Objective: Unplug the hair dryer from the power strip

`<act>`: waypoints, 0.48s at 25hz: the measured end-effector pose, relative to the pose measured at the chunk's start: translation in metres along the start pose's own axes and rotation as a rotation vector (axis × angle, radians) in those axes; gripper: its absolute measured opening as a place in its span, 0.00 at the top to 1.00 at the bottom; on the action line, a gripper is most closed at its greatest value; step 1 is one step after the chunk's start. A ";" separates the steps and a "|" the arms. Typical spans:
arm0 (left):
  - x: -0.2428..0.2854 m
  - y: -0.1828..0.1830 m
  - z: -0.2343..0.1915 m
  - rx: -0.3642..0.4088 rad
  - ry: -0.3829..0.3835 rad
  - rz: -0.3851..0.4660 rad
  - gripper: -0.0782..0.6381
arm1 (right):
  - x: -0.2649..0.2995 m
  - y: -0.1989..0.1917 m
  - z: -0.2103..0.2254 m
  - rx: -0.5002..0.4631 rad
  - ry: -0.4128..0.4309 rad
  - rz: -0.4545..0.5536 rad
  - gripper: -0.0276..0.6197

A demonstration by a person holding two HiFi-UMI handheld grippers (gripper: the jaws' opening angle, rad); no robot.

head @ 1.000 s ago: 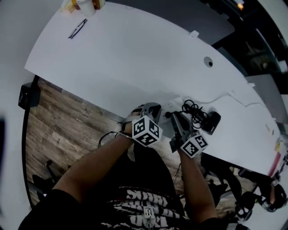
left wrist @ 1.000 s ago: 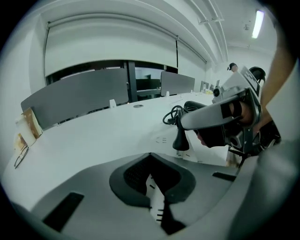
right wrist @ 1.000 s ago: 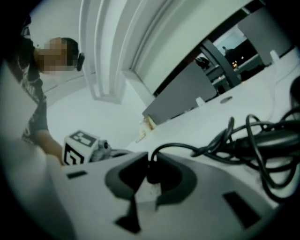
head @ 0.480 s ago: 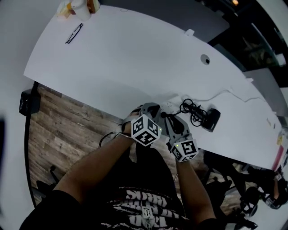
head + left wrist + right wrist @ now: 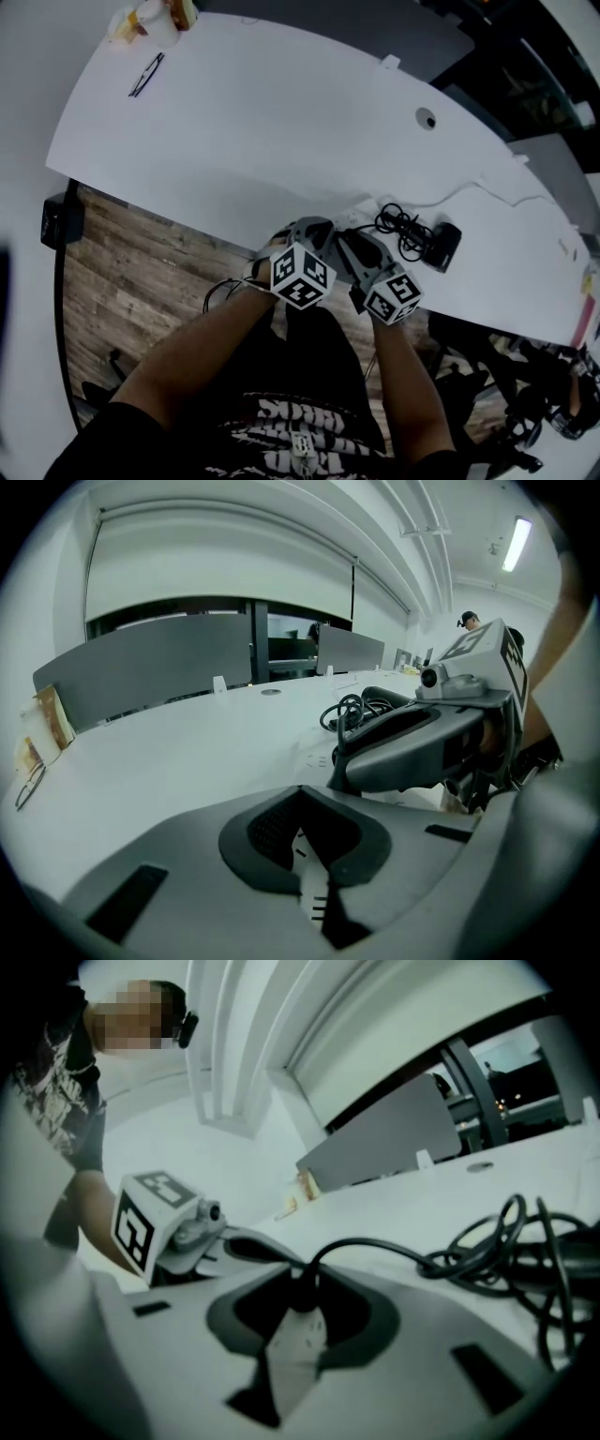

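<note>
In the head view my two grippers meet at the near table edge over the white power strip (image 5: pixel 364 217). My left gripper (image 5: pixel 322 229) is shut on the strip's end (image 5: pixel 314 894), whose white face shows between the dark pads (image 5: pixel 262 832). My right gripper (image 5: pixel 305 1321) is open and its jaws have just been opening. The black plug (image 5: pixel 302 1294) stands in the strip (image 5: pixel 292 1354) between them, with dark gaps on both sides. The cord runs from it to a loose coil (image 5: pixel 506 1241) and the black hair dryer (image 5: pixel 442 247) lying to the right.
The table's front edge (image 5: pixel 216 220) runs just under the grippers, with wood floor (image 5: pixel 131 281) below. A pair of glasses (image 5: pixel 142 75) and some small items (image 5: pixel 155 17) sit at the far left corner. A cable hole (image 5: pixel 427 119) lies beyond the dryer.
My right gripper has swung left, closer to the left gripper and the plug, and rolled slightly. The left gripper has stayed put on the strip.
</note>
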State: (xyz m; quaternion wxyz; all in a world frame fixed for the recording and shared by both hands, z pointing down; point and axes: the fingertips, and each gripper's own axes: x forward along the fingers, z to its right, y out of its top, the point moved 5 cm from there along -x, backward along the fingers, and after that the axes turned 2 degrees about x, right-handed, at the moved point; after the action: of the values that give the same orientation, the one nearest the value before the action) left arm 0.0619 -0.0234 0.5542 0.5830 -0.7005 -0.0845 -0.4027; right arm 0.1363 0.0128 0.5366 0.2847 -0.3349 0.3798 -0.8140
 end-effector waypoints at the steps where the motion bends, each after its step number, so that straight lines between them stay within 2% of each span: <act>1: 0.000 0.001 -0.002 -0.011 0.005 0.000 0.86 | -0.003 0.003 0.002 0.024 -0.004 0.016 0.82; 3: 0.001 0.003 -0.004 -0.027 0.011 0.003 0.86 | -0.012 0.006 0.007 0.060 -0.014 0.048 0.82; 7: 0.001 0.004 -0.005 -0.026 0.006 0.019 0.86 | -0.028 -0.003 0.010 0.039 -0.070 0.062 0.82; 12: -0.001 0.003 -0.004 -0.030 0.001 0.024 0.86 | -0.029 -0.005 0.001 -0.087 -0.166 0.070 0.82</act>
State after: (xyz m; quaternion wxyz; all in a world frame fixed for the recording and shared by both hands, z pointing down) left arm 0.0615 -0.0275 0.5516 0.5774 -0.7101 -0.0696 -0.3970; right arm 0.1538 0.0355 0.5320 0.3286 -0.3998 0.4014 -0.7557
